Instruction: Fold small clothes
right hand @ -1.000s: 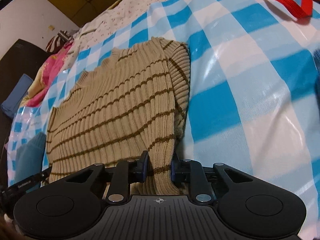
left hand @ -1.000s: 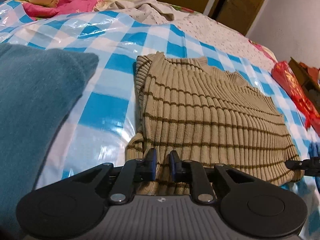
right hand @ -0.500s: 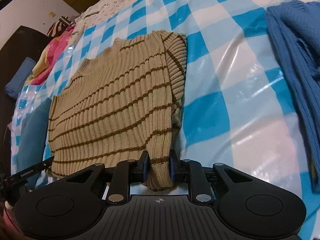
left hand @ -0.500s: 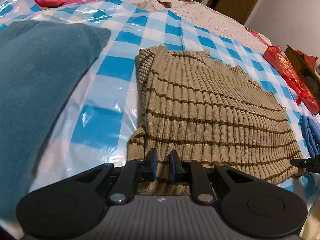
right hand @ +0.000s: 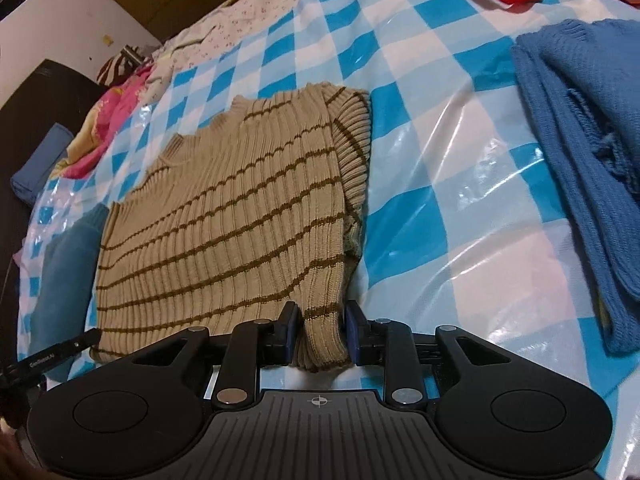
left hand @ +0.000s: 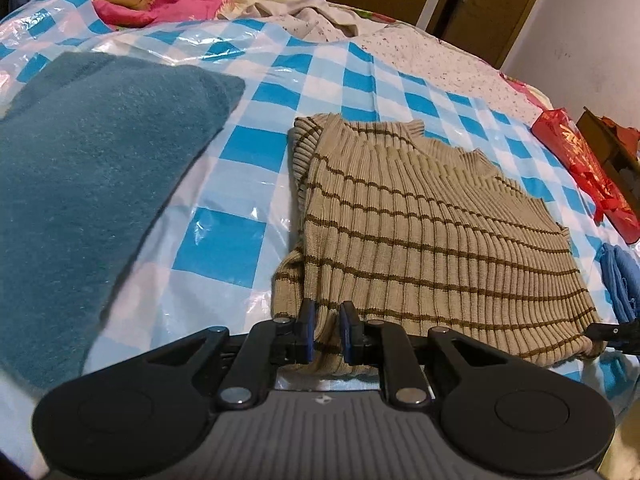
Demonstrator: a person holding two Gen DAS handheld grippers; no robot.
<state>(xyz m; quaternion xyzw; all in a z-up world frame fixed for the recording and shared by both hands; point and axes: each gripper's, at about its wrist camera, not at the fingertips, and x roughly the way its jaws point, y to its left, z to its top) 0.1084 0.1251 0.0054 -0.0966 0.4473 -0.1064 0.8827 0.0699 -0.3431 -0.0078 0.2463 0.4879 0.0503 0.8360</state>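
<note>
A beige ribbed sweater with brown stripes (left hand: pixel 420 232) lies flat on the blue-and-white checked plastic sheet (left hand: pixel 248 148), its sleeves folded in along both sides. It also shows in the right wrist view (right hand: pixel 240 216). My left gripper (left hand: pixel 326 320) is shut on the near hem at its left corner. My right gripper (right hand: pixel 320 326) holds the near hem at its right corner, with a thick bunch of knit between the jaws. The right gripper's tip shows at the edge of the left wrist view (left hand: pixel 612 330).
A folded teal garment (left hand: pixel 88 184) lies left of the sweater. A blue knit garment (right hand: pixel 580 152) lies to its right. A red bag (left hand: pixel 584 176) sits at the far right. Pink and yellow bedding (left hand: pixel 160 0) is heaped at the back.
Both grippers have pulled the sweater's hem back toward the near edge and tilted down. The right jaws stand a little wider around the knit. The blue knit garment came into the right view.
</note>
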